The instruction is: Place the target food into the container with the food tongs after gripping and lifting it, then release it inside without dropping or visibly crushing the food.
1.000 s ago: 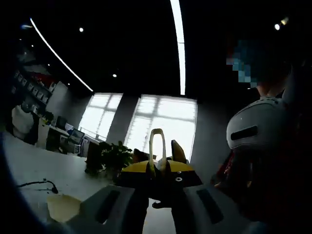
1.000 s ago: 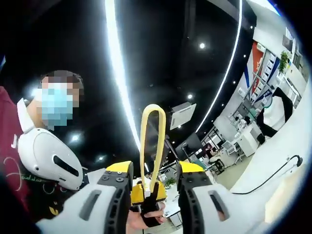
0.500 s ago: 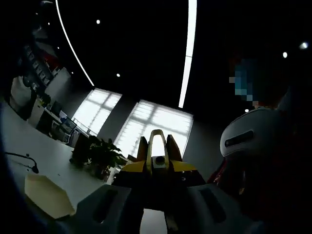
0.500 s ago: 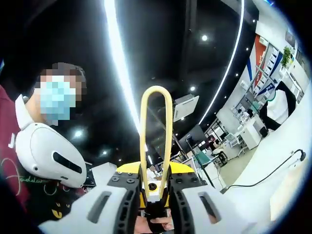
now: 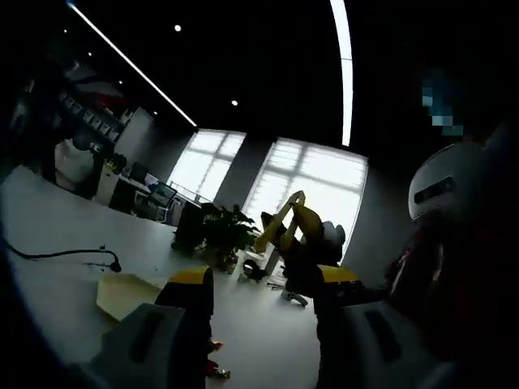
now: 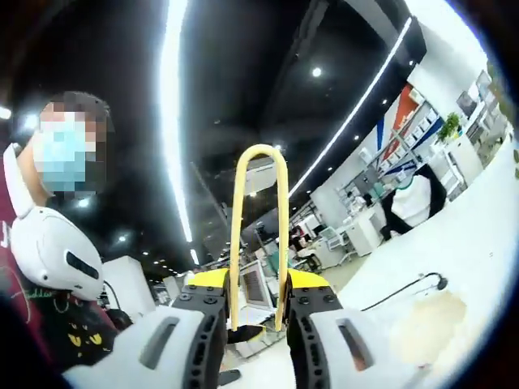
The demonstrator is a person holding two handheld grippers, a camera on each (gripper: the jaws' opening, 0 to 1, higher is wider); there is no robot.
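Plainly, the right tongs are clamped on the yellow looped plastic food tongs, one jaw pressed against each arm of the loop. The food tongs run along the jaws, with the closed bend pointing up at the dark ceiling and away from the white bench. Their working tips are hidden low between the jaws. The left tongs stand wide open with nothing between them.

The pale yellow paper container lies flat on the bench. In the right gripper view it sits low and to the right of the held tool, well apart from it. In the left gripper view it is just beside the outer face of the left jaw, so the left tongs look nearer to it. A thin black cable trails across the bench beyond it.

A small red scrap shows by the base of the left jaw. It is too small and dim to tell whether it is the target food, so where the food lies cannot be told.

The coming move probably turns on that upward aim. The right tongs would have to tip over and down until the hidden tips face the bench.
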